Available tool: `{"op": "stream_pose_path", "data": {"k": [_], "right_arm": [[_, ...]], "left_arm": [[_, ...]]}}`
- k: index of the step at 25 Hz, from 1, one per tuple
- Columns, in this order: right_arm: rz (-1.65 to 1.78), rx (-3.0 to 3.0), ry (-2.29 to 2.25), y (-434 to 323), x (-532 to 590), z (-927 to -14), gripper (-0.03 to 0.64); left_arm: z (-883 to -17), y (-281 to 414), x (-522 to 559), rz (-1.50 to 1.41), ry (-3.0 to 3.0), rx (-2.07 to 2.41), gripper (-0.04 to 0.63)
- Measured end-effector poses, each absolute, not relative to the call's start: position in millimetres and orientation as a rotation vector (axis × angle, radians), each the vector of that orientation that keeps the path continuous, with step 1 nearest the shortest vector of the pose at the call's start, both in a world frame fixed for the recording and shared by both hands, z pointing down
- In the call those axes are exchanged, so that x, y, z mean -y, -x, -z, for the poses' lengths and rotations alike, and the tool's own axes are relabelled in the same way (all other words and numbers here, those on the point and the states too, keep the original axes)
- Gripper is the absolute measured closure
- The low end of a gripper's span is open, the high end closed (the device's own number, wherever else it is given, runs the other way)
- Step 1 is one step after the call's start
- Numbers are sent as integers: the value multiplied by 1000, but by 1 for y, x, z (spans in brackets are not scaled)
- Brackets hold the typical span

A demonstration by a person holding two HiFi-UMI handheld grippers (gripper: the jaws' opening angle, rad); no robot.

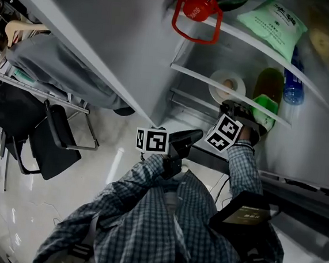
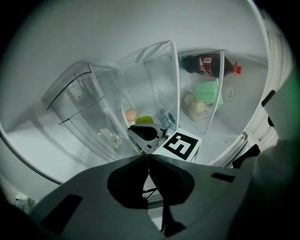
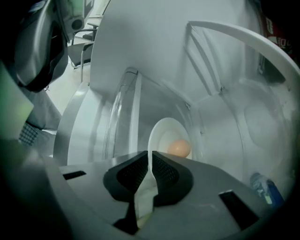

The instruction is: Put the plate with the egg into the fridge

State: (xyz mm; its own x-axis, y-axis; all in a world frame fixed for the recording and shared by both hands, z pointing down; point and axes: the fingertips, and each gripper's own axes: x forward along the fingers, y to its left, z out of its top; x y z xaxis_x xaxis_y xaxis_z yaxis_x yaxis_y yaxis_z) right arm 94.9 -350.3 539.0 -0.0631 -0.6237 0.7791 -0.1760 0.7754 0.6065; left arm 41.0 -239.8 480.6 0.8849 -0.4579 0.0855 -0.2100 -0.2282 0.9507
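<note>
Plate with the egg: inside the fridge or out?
Inside. The plate, egg on it, is past the shelf edge, right gripper shut on its rim; resting or not, cannot tell.

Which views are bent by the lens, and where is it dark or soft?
Both gripper views are fisheye, with black corners; in the right gripper view the egg and plate look soft; the head view is dim at its left.

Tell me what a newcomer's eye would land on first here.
First comes the white plate with a brown egg on it. Its rim is clamped in the right gripper, which reaches in at the middle fridge shelf. Next come the red handle and green packet on the shelf above. The left gripper hangs back, shut and empty.
</note>
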Motion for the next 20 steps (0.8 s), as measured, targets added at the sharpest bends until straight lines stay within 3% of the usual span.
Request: {"op": "stream_pose_path", "data": {"k": [13, 20], "right_arm": [[313, 1751, -676, -82, 348, -537, 589], [246, 1857, -731, -75, 345, -525, 557]], "left_arm": [[-474, -38, 240, 247, -1852, 524, 584], [-470, -34, 239, 239, -1873, 536, 584]]}}
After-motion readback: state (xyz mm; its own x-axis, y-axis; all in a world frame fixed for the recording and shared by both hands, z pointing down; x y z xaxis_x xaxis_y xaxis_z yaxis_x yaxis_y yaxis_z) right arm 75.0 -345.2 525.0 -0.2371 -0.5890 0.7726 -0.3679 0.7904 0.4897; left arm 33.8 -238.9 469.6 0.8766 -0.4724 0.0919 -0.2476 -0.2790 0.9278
